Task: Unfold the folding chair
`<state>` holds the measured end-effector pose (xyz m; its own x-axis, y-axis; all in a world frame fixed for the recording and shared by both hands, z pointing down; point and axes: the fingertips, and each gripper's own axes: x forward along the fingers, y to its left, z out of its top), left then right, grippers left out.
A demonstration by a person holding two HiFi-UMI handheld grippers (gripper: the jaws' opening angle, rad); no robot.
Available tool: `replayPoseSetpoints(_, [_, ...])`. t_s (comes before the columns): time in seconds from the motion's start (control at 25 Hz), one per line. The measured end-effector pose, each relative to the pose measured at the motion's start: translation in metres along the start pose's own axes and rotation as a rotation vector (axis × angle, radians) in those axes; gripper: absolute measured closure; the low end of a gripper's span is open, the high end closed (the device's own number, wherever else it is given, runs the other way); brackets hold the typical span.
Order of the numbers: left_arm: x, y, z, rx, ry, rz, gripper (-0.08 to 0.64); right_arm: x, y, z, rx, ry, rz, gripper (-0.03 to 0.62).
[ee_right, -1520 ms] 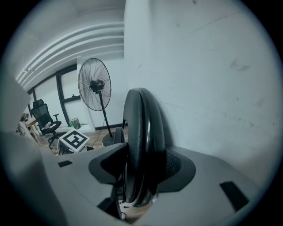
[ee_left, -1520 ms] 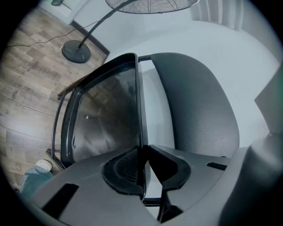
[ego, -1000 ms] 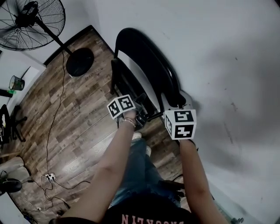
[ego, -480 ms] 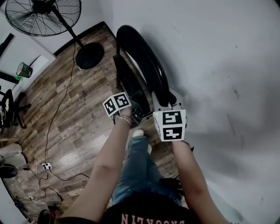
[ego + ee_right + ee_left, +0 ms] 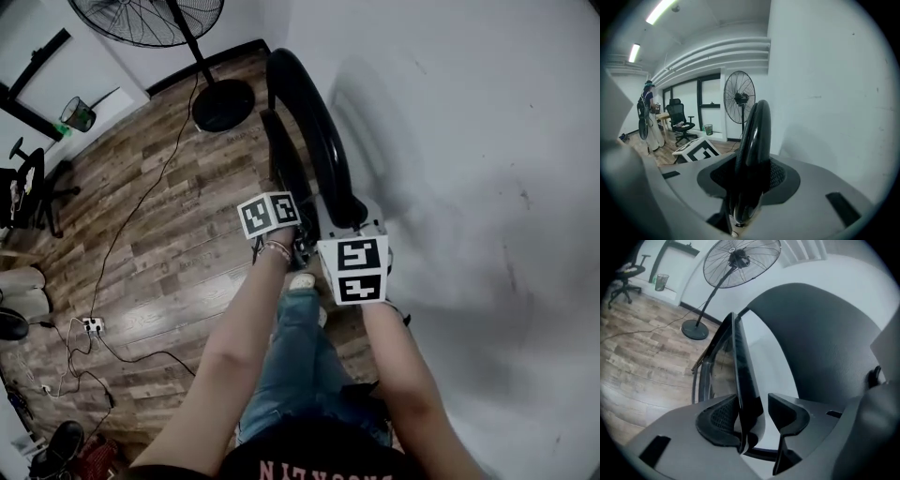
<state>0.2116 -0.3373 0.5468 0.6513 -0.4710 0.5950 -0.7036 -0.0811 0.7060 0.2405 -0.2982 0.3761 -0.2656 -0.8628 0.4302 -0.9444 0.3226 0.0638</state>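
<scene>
A black folding chair (image 5: 309, 122) stands folded, edge-on beside the white wall. In the left gripper view its thin seat panel (image 5: 743, 376) runs between the jaws of my left gripper (image 5: 754, 420). Those jaws have just been opening: the left pad (image 5: 723, 420) lies against the panel and the right pad (image 5: 786, 414) stands apart from it. My right gripper (image 5: 749, 180) has just been closing and is shut on the chair's glossy backrest (image 5: 757, 136). In the head view the two marker cubes (image 5: 270, 214) (image 5: 354, 270) sit at the chair's near end.
A pedestal fan (image 5: 150, 14) with a round base (image 5: 223, 105) stands behind the chair. The white wall (image 5: 469, 141) fills the right side. Cables and a power strip (image 5: 91, 325) lie on the wood floor at left. An office chair (image 5: 679, 119) and a person (image 5: 647, 115) are far off.
Both grippers have shifted with the chair's near end, the right cube drawing closer to the left one. The head view has swung, so fan and floor sit further right.
</scene>
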Motion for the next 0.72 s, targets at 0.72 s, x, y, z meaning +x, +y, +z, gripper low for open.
replayPoseSetpoints(0.72, [-0.056, 0.045, 0.008, 0.140, -0.060, 0.191, 0.364, 0.002, 0.054, 0.019, -0.072, 0.004, 0.067, 0.462])
